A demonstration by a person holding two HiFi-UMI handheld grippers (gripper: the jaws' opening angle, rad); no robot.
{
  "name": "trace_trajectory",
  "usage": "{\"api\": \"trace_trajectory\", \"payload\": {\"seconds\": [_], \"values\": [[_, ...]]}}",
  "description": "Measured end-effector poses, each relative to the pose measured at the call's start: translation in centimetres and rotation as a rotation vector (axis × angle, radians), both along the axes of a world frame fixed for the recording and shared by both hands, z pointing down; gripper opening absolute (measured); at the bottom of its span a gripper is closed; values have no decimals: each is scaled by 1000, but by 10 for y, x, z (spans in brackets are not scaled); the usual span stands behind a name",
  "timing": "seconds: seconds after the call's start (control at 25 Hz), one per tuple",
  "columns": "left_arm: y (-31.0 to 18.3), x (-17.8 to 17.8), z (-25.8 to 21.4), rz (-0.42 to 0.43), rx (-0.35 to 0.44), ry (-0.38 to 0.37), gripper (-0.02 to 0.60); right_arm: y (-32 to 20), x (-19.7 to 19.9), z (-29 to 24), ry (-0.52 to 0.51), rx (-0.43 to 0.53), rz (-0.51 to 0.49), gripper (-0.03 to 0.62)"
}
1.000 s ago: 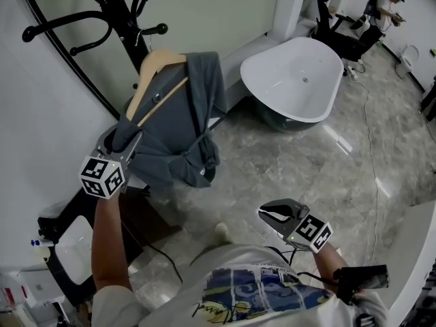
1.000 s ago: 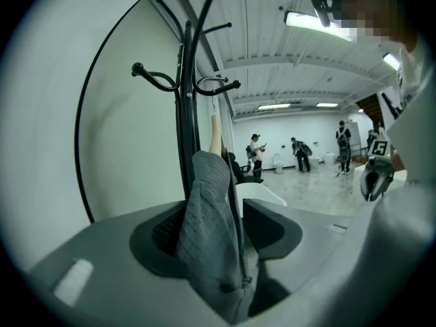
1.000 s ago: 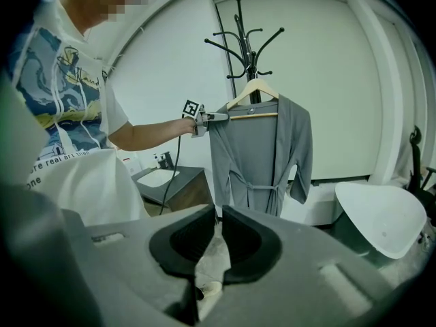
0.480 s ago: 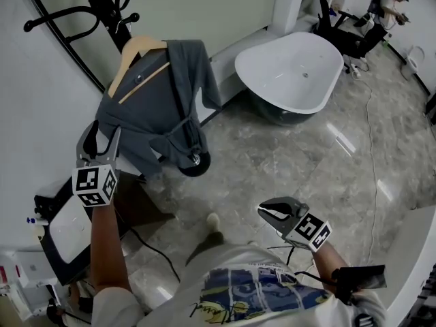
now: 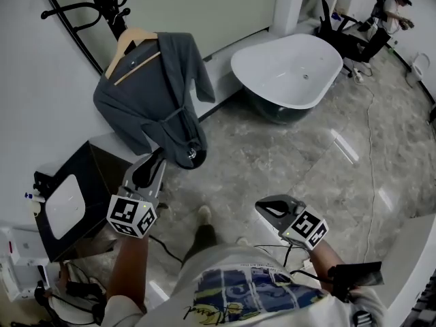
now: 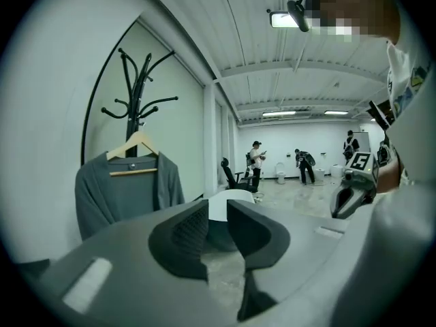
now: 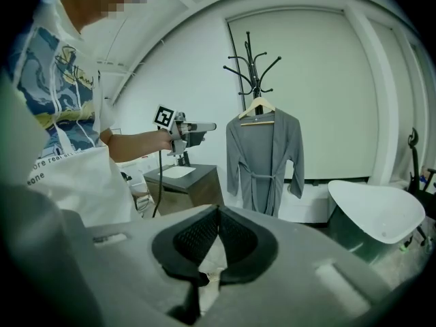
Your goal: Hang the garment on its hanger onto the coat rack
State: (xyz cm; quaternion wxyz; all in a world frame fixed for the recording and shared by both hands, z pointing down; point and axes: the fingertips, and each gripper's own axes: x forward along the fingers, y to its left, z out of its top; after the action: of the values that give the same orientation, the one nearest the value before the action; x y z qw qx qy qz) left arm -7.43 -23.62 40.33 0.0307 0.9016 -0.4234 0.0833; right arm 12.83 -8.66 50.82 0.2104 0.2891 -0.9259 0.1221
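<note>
Grey marble floor [image 5: 293,162] gleams by the white oval tub [image 5: 286,67]. The soft grey garment [image 5: 153,97] drapes from its wooden hanger [image 5: 133,43], hooked on the black coat rack [image 5: 102,2]. The left gripper [image 5: 151,165] is held low on a bent arm, jaws closing on nothing. The right gripper [image 5: 269,210] is pinched together and empty.

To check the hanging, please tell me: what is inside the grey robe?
A wooden hanger: its top and crossbar show; the rest is covered by the robe.

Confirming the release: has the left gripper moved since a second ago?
Yes: the left gripper has drawn back and down from the coat rack and hung robe, fingers closing on nothing.
</note>
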Motion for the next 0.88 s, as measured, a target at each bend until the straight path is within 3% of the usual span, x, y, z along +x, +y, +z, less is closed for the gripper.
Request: {"api": "trace_trajectory", "payload": {"seconds": [0.16,0.36,0.56,0.88], "values": [[67,52,10,77,-35,45,6,28,18,10,-7,-8,-14,2],[138,107,36,224,-124,71,2,54,31,9,-15,1,-22,2],[192,153,63,351,-199,46,2,65,44,-5,-10,47,-32,2],[227,181,66,479,-176,-39,2,73,36,-12,-8,79,-69,2]]}}
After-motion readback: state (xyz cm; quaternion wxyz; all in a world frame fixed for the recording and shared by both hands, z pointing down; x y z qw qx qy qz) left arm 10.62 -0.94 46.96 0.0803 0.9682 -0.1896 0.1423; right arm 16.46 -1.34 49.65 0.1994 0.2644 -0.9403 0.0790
